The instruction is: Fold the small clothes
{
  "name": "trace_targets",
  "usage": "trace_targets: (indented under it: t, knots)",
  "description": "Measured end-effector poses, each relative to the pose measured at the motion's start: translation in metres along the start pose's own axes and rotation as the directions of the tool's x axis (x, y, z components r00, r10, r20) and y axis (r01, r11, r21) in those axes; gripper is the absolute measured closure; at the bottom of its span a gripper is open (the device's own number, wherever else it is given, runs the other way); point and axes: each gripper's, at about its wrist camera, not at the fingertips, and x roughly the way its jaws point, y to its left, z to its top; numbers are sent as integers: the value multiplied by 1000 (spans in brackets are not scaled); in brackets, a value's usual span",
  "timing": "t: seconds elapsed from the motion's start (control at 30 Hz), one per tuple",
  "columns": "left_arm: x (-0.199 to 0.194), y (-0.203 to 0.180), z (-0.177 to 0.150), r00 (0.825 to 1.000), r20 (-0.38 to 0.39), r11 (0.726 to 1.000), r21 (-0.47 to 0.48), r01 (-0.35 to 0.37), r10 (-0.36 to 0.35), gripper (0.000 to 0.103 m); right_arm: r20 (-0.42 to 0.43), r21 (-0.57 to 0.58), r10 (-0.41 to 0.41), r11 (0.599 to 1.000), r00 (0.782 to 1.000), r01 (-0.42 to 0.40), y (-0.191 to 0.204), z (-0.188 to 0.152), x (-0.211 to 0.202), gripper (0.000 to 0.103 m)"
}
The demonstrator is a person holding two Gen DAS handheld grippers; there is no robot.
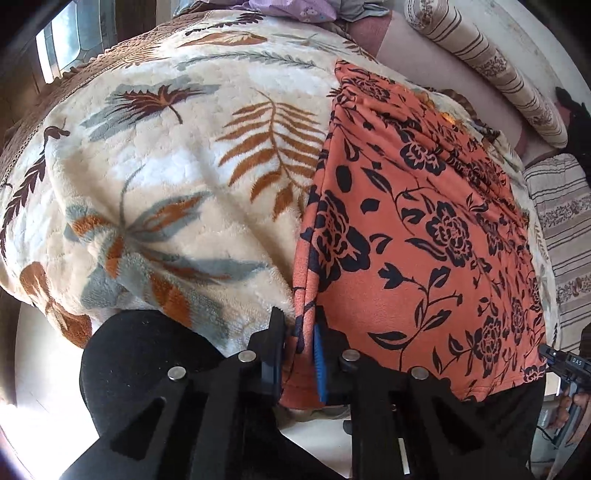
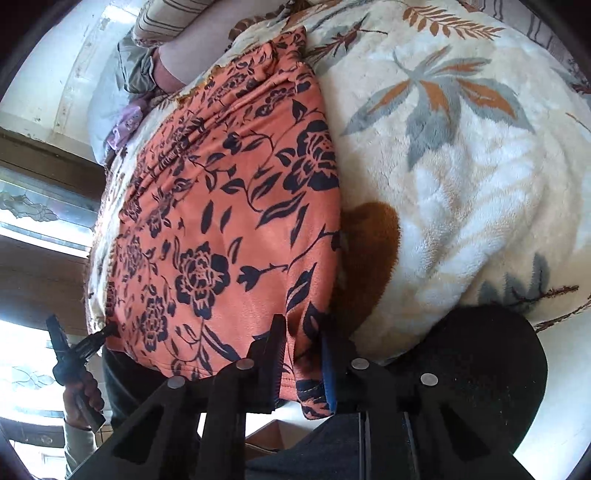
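An orange garment with a black flower print (image 1: 417,229) lies flat on a cream leaf-patterned fleece blanket (image 1: 166,166), its near hem at the bed's front edge. My left gripper (image 1: 297,319) is shut on the garment's near left corner, with folded cloth pinched between the pads. My right gripper (image 2: 301,325) is shut on the near right corner of the same garment (image 2: 221,206). Each gripper also shows in the other's view at the opposite hem corner: the right gripper (image 1: 546,352) and the left gripper (image 2: 107,329), held by a hand (image 2: 79,398).
Striped flowered bolsters (image 1: 480,59) lie along the far side of the bed, by the wall. A purple cloth (image 1: 295,9) and grey clothes sit at the far end. A window (image 1: 62,40) is at the left. Pale floor (image 1: 48,376) lies below the blanket's edge.
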Motion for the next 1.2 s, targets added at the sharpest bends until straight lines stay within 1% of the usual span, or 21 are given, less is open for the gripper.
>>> trace_targets:
  t: [0.03,0.1,0.13,0.17,0.2,0.23,0.3,0.33,0.37,0.4,0.43,0.5,0.6,0.63,0.77,0.9,0.93,0.97,1.07,1.13,1.2]
  knots:
    - [1,2,1,1000,-3,1000,-5,7,-7,88,5,23,-4,1000,1000,4,-4,2,2,83]
    - [7,5,1,1000,-21,1000,-20,10,-10,84,-22,88,-21,996,1000,23,-16,5,13,75]
    - [8,4,1,1000,-25,1000,-20,7,-8,78,-25,107,-3,994,1000,6,-19,5,16,74]
    - [8,2,0,1000,-20,1000,-14,10,-10,71,-19,108,6,994,1000,-4,-18,6,17,72]
    - [8,-2,0,1000,-11,1000,-3,12,-13,66,-19,99,8,995,1000,-6,-15,6,18,69]
    - [8,-4,-1,1000,-8,1000,8,11,-11,59,-21,84,4,996,1000,-3,-13,7,18,68]
    - [17,-10,1,999,-31,1000,28,-15,16,58,-29,67,3,998,1000,-1,-13,8,20,68]
    - [19,-12,2,999,-35,999,33,-34,35,68,-31,71,6,997,1000,-4,-15,8,20,70]
    - [18,-12,4,999,-30,998,34,-44,45,83,-28,76,10,997,1000,-8,-16,8,18,76]
    - [15,-12,6,999,-29,999,30,-25,26,87,-23,86,23,996,999,-21,-18,8,15,88]
    - [10,-10,8,1000,-24,1000,19,-2,2,90,-13,104,54,993,998,-52,-21,8,10,91]
    - [-3,-7,13,999,-5,999,-1,33,-33,91,24,130,119,984,993,-121,-23,8,-3,93]
    - [-20,-2,16,997,42,998,-17,66,-65,96,82,135,203,968,976,-213,-19,14,-20,93]
    - [-23,0,17,995,55,996,-19,84,-83,96,96,137,226,962,969,-238,-20,17,-22,93]
    - [-10,3,16,997,22,997,-37,72,-72,96,73,179,218,957,973,-228,-30,21,-5,93]
    - [-13,-7,16,997,36,998,16,64,-64,96,62,165,218,960,974,-226,-27,17,3,93]
    - [-13,-8,16,997,37,998,20,62,-62,96,61,161,203,964,977,-211,-27,18,4,93]
    - [-13,-8,17,998,35,998,21,60,-61,96,58,165,190,967,980,-197,-29,18,6,90]
    - [-20,-9,18,996,53,997,23,70,-72,96,35,218,188,957,981,-191,-40,16,14,89]
    - [-29,-11,19,994,79,997,29,75,-77,96,30,206,162,965,986,-164,-40,14,15,80]
    - [-32,-11,20,993,88,996,33,80,-83,96,26,190,180,965,983,-182,-38,12,15,67]
